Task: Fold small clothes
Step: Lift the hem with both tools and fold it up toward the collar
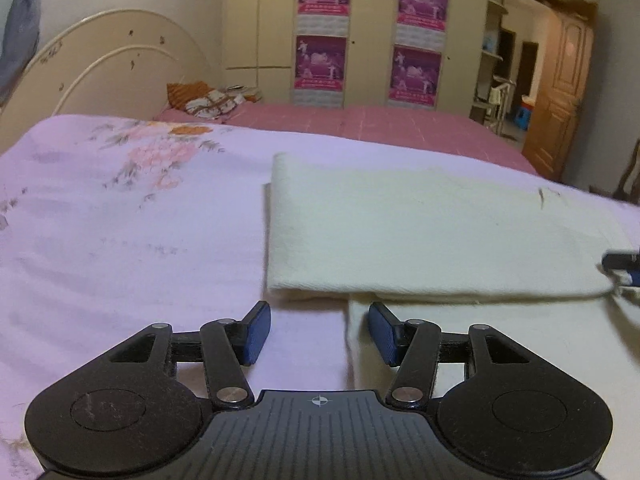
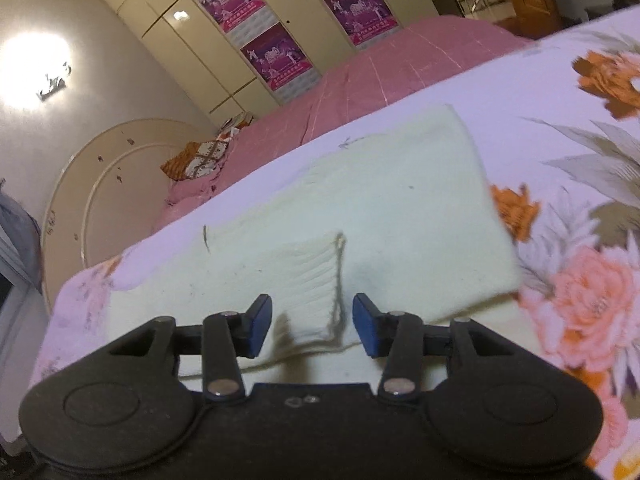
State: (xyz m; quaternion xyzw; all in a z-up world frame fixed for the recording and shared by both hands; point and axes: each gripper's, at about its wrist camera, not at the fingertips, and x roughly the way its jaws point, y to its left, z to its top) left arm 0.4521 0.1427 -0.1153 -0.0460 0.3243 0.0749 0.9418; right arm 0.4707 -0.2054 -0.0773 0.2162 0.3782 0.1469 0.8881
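On bed: floral lilac sheet (image 1: 120,220), cream folded garment (image 1: 420,232) lying flat. Behind: pink bedspread (image 1: 380,128), cream headboard (image 1: 112,68), postered wardrobe (image 1: 372,32). Left gripper (image 1: 319,332), right gripper (image 2: 312,326): jaws apart, gripping nothing.

right gripper (image 2: 312,324) open | over cream garment (image 2: 360,216) | floral sheet (image 2: 560,128)

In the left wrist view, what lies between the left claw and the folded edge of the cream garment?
Only bare floral sheet lies between the left claw and the cream garment; its fold is just ahead.
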